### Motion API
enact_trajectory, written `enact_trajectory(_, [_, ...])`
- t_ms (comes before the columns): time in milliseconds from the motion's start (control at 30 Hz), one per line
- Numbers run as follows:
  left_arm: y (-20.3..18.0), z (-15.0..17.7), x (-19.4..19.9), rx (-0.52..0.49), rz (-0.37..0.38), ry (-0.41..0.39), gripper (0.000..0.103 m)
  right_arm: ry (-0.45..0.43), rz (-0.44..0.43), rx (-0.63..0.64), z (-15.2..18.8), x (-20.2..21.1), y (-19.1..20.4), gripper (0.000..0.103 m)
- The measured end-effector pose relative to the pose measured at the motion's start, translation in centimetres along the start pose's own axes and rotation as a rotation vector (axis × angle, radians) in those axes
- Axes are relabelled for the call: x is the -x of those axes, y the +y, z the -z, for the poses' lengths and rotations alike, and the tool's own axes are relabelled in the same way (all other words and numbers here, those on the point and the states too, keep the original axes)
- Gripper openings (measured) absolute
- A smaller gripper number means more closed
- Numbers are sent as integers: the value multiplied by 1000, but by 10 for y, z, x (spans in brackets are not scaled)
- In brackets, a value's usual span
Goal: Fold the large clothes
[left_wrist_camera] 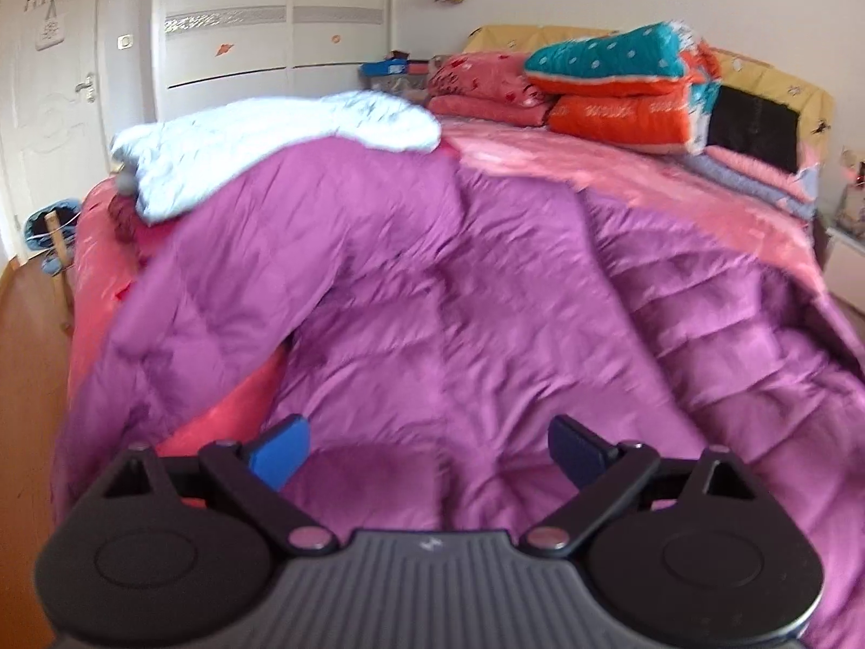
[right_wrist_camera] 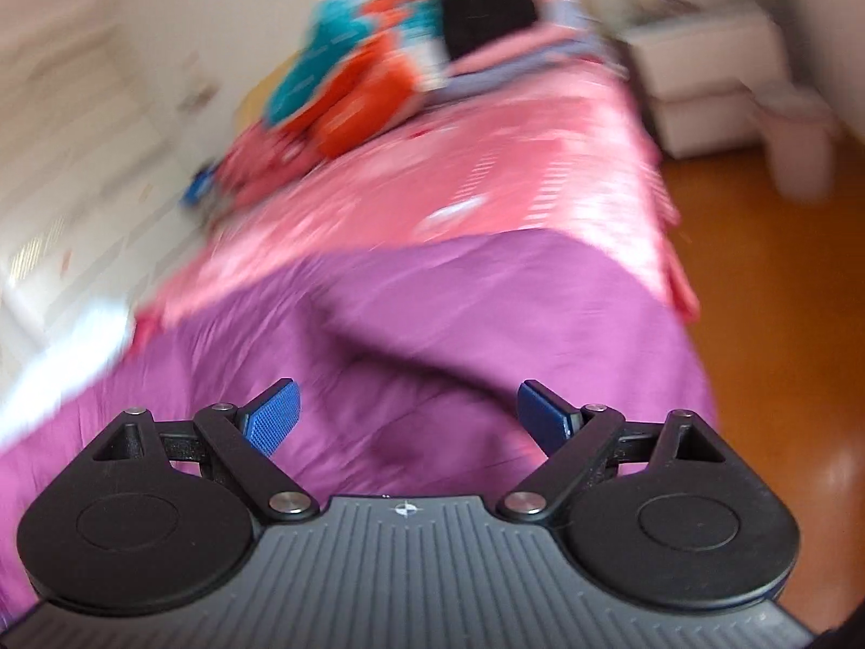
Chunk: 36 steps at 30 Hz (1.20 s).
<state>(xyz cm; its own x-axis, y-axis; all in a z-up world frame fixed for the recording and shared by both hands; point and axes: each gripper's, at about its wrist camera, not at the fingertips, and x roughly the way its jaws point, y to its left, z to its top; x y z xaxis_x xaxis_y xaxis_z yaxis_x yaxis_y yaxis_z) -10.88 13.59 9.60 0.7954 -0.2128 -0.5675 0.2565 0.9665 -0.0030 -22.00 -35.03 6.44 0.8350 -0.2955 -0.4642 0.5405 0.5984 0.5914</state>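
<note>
The bed with the glossy pink patterned cover fills most of both views and stands on an orange-brown wooden floor. The large purple quilted down coat lies spread across the near half of the bed, one sleeve draped toward the left edge in the left wrist view. A pale blue textured garment rests on the far left part of the coat. A stack of folded teal-and-orange quilts sits at the head of the bed beside folded pink bedding. The left gripper hangs above the coat, its blue pads spread wide and released, with nothing between them. The right gripper is likewise spread and empty above the coat; its view is motion-blurred.
</note>
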Motion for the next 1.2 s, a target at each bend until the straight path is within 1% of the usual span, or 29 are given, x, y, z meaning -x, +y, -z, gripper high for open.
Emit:
enact_trajectory(133, [-17,-22,30,-20,55,-38,95,-32,54,-273,-19,12,-61,103])
enact_trajectory(233, [-36,-36,51,-53,96,-66,95,-23,41,-465,-17,17,-99,103])
enact_trajectory(300, [-48,-44,66,-73,122,-88,95,17,8,-580,-11,13,-114,103])
enact_trajectory(400, [-63,-48,84,-91,157,-122,96,95,-40,-771,10,5,-131,101])
enact_trajectory(467, [-71,-49,93,-101,170,-133,96,134,-44,-891,25,2,-139,96])
enact_trajectory(533, [-77,-47,98,-116,175,-134,96,154,-72,-1005,41,-1,-148,94])
enact_trajectory(700, [-85,-41,97,-127,164,-102,96,178,-91,-1209,68,-17,-150,94])
enact_trajectory(733, [-86,-40,95,-127,158,-93,96,172,-88,-1248,74,-16,-150,94])
enact_trajectory(767, [-86,-39,93,-127,153,-86,96,133,-73,-1263,76,-16,-150,94])
enact_trajectory(900, [-90,-36,86,-137,149,-59,96,63,-52,-1289,78,-29,-152,94])
enact_trajectory(967, [-92,-36,82,-147,147,-51,96,38,-25,-1291,77,-31,-152,92])
enact_trajectory(1000, [-93,-36,80,-149,146,-45,96,24,-14,-1300,76,-35,-152,90])
enact_trajectory(1033, [-94,-35,77,-148,147,-41,96,16,-3,-1310,76,-37,-152,83])
enact_trajectory(1067, [-95,-34,75,-149,148,-38,96,16,5,-1316,77,-38,-154,69])
enact_trajectory(1100, [-96,-34,72,-151,147,-34,96,12,15,-1314,77,-39,-157,61])
enact_trajectory(1133, [-97,-33,68,-153,144,-28,96,4,26,-1300,78,-35,-160,48])
enact_trajectory(1167, [-98,-32,66,-155,143,-23,96,-5,35,-1277,75,-35,-159,42])
enact_trajectory(1200, [-99,-32,64,-155,142,-19,96,-13,39,-1242,71,-30,-159,38])
